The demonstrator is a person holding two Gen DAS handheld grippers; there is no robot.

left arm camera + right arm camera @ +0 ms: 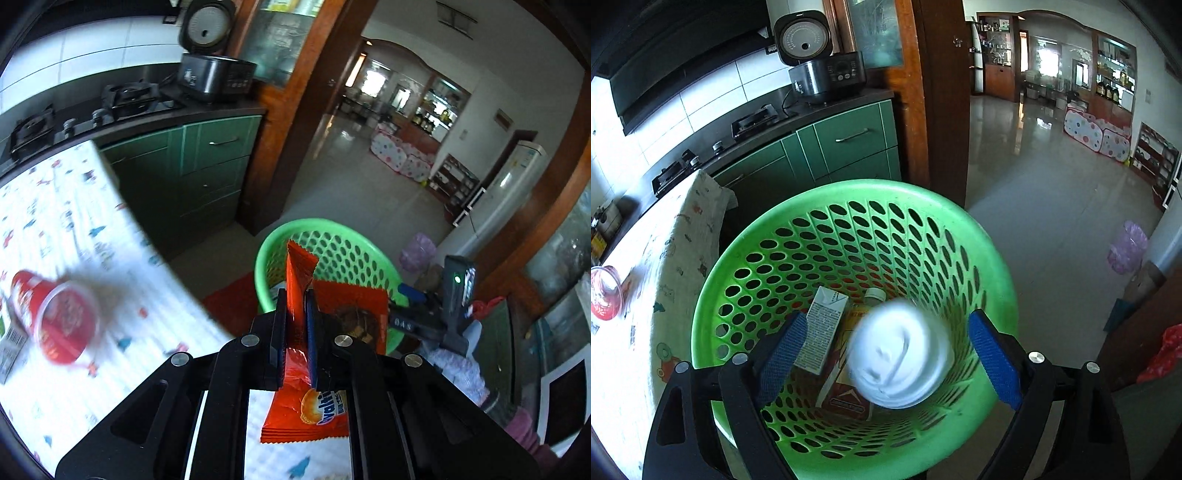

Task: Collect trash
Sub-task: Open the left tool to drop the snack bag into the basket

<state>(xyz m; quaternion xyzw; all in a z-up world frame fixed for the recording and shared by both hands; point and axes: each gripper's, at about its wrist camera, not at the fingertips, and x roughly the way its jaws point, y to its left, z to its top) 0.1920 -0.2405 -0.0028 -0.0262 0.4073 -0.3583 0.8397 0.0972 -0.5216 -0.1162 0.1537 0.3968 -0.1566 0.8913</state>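
Kitchen, basket point(849, 206) by worktop point(74, 221) | left tool point(295, 325) clamped wrapper point(301, 266) | right tool point(886, 354) wide, white cup point(899, 354) loose between fingers

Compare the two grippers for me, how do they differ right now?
The left gripper is shut on an orange snack wrapper; the right gripper is open with a blurred white cup loose between its fingers. The left one is beside the table, short of the green basket; the right one is over the basket. Both have black frames and blue pads.
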